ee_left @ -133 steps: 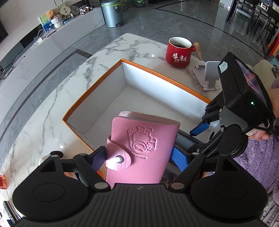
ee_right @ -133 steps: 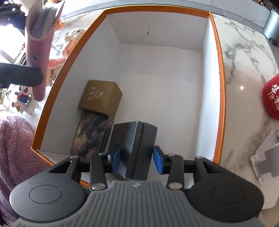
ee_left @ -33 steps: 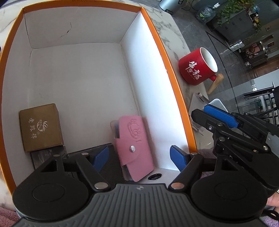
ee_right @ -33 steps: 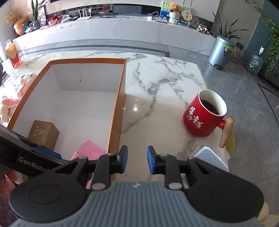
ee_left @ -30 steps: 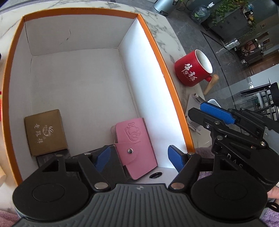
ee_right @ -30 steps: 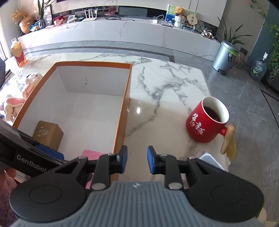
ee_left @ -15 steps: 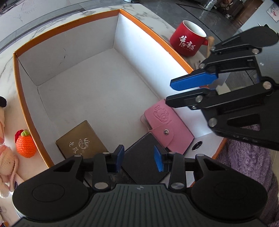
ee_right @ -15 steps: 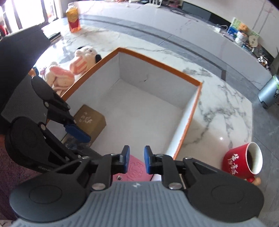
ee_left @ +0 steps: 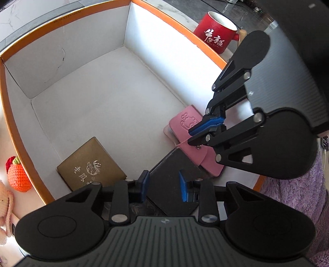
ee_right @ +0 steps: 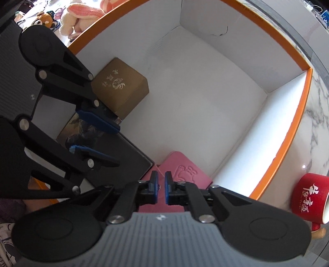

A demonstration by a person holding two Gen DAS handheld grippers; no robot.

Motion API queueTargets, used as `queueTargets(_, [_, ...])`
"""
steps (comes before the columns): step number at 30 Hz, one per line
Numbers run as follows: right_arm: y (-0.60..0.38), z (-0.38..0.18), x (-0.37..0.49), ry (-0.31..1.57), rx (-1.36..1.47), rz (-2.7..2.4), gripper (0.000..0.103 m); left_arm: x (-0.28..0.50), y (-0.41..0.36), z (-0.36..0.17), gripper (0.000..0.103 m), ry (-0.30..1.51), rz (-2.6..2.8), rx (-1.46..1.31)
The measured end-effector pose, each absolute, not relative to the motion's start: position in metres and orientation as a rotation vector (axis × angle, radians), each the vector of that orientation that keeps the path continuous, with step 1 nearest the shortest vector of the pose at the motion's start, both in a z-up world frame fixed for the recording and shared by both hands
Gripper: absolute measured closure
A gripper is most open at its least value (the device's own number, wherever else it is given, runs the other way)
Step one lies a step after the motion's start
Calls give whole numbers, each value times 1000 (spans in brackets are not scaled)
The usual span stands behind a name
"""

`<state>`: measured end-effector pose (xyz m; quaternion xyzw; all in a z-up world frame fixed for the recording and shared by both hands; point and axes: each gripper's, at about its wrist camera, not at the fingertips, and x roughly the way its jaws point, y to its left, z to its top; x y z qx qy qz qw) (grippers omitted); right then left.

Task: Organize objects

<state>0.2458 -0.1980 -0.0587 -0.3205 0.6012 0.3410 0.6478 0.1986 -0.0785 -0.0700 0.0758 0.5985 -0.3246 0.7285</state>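
**Left wrist view.**
- Box [ee_left: 12, 115]: white inside, orange rim, standing on a marble top.
- Brown carton [ee_left: 91, 164]: gold print on its lid, lying flat on the box floor near the left wall.
- Black case [ee_left: 174, 170]: flat on the floor in the near corner, just right of the carton.
- Pink card holder [ee_left: 185, 121]: embossed cartoon figure, snap tab; it lies on the floor against the right wall, its near end touching or overlapping the black case.
- Left gripper [ee_left: 162, 185]: blue pads drawn close together, empty, hovering above the black case (contact with it cannot be told).
- Right gripper [ee_left: 205, 126]: jaws pressed together, tips directly over the card holder.
- Red mug [ee_left: 216, 33]: white lettering, outside the box past the right rim.
- Orange knitted toy [ee_left: 19, 176]: outside the left wall.

**Right wrist view.**
- Right gripper [ee_right: 161, 188]: pads all but touching, nothing between them, pointing down at the pink card holder [ee_right: 185, 170].
- Left gripper [ee_right: 96, 141]: reaching in from the left above the black case [ee_right: 123, 162].
- Brown carton [ee_right: 121, 86]: near the left wall, beyond a dark printed pack [ee_right: 82, 128] (partly hidden).
- Red mug [ee_right: 308, 199]: on the marble, outside the rim.
- Plush toys [ee_right: 82, 12]: beyond the far-left rim.
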Motion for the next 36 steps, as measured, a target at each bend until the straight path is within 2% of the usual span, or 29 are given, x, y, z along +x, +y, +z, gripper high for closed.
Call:
queueTargets(6, [-197,-69,248,1411,-734,783,102,200,-77,-72,69,1321,-728,150])
queueTargets(19, [-204,-74,242,1429,-691,763,102,198,-73,-72,69,1305,-733,132])
queueTargets(28, [-213,-24,221,1302,-608,764,97,178,-32,-27,69,1180,-687,52])
queueTargets(34, [-189,38,210,1156,-525,836,97,161,-3,10,69,1094,-610,54])
queueTargets(36, [-185,53,208,1119,-507,864,97,154,18,20,65,1071,-569,71])
